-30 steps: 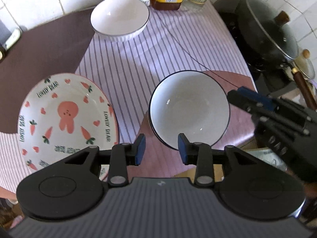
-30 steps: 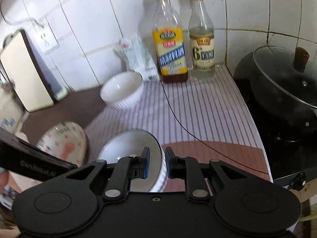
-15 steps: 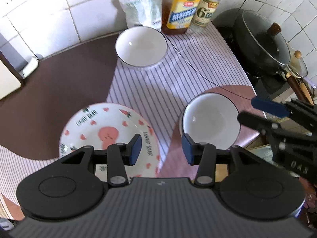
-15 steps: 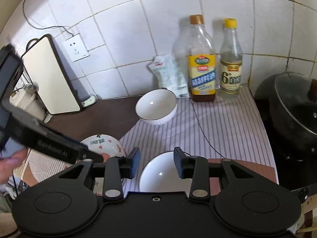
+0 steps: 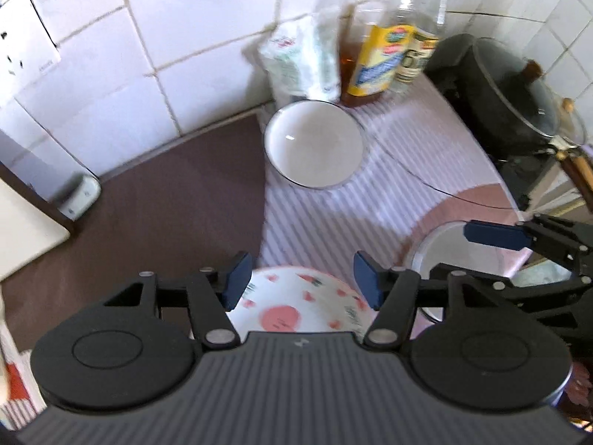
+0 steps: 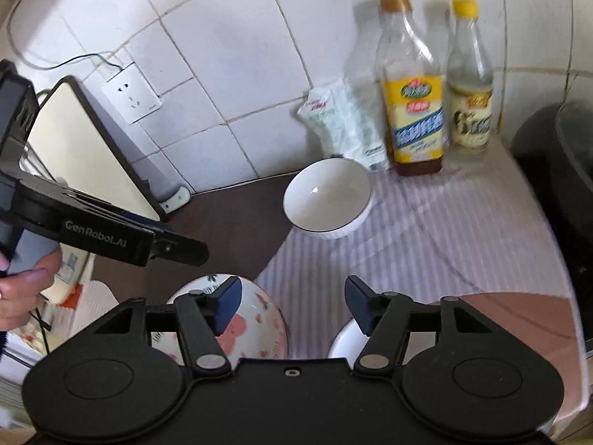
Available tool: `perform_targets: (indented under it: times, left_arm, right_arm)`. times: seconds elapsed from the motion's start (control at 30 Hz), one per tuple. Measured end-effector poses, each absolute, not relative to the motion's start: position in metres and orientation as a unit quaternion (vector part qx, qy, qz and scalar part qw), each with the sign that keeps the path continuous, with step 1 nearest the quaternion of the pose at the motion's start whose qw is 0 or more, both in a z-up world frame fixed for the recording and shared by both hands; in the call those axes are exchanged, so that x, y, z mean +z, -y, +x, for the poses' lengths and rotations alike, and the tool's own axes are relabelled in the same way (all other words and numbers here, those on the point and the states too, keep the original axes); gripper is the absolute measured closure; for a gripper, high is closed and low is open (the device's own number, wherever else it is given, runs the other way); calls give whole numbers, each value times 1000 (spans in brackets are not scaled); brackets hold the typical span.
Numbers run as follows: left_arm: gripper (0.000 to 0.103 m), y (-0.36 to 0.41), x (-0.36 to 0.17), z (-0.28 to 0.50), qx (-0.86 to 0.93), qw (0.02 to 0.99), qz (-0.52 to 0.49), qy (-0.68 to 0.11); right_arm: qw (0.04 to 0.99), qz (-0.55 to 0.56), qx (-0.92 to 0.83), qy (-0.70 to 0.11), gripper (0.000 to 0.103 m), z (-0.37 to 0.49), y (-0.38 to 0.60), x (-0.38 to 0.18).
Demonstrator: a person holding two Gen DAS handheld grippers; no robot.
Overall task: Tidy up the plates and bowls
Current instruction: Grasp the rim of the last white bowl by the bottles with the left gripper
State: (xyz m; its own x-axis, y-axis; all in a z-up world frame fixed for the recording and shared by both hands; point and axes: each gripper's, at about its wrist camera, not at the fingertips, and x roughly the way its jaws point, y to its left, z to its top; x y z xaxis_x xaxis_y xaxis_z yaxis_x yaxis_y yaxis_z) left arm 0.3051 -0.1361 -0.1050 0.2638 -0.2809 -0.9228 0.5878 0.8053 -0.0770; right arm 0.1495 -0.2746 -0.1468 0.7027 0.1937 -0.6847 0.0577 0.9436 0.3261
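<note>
Both grippers hover above the counter w/ jaws spread wide, nothing held. Left gripper [image 5: 302, 278] sits over the carrot-and-bunny plate [image 5: 296, 304], which lies on the striped cloth [image 5: 407, 185] near the front edge; fingers apart from it. Right gripper [image 6: 292, 306] is above the gap btw. that plate [image 6: 255, 319] and the near white bowl [image 6: 348, 337], touching neither. In the left view the near bowl [image 5: 441, 248] is just right of the plate, w/ the right gripper's blue pad over it. Far white bowl [image 5: 313, 144] stands upright at the back, close to the packet [image 5: 300, 63] and two bottles [image 6: 413, 111] by the tiled wall. Lidded pot [image 5: 519, 100] at far right.
</note>
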Motion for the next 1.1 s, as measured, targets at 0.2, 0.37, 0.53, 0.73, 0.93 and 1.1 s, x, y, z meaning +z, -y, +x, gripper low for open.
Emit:
perform_targets:
  times: [0.2, 0.37, 0.53, 0.73, 0.93, 1.1]
  left_arm:
    - [43, 134, -120, 353, -284, 781, 123, -543]
    - [43, 146, -139, 386, -291, 784, 99, -539]
    - [42, 163, -167, 412, -314, 775, 79, -543]
    - [42, 186, -194, 435, -313, 762, 104, -557]
    - [47, 201, -210, 438, -310, 764, 135, -550]
    - [93, 196, -213, 447, -306, 752, 108, -574]
  right_arm:
    - [895, 217, 14, -390, 36, 196, 275, -161]
    - [874, 259, -38, -410, 39, 231, 294, -185]
    - [848, 320, -69, -417, 47, 255, 320, -205]
    - [808, 377, -124, -436, 47, 276, 335, -225]
    - [788, 398, -135, -449, 80, 295, 343, -246]
    - [814, 344, -154, -442, 96, 297, 335, -243]
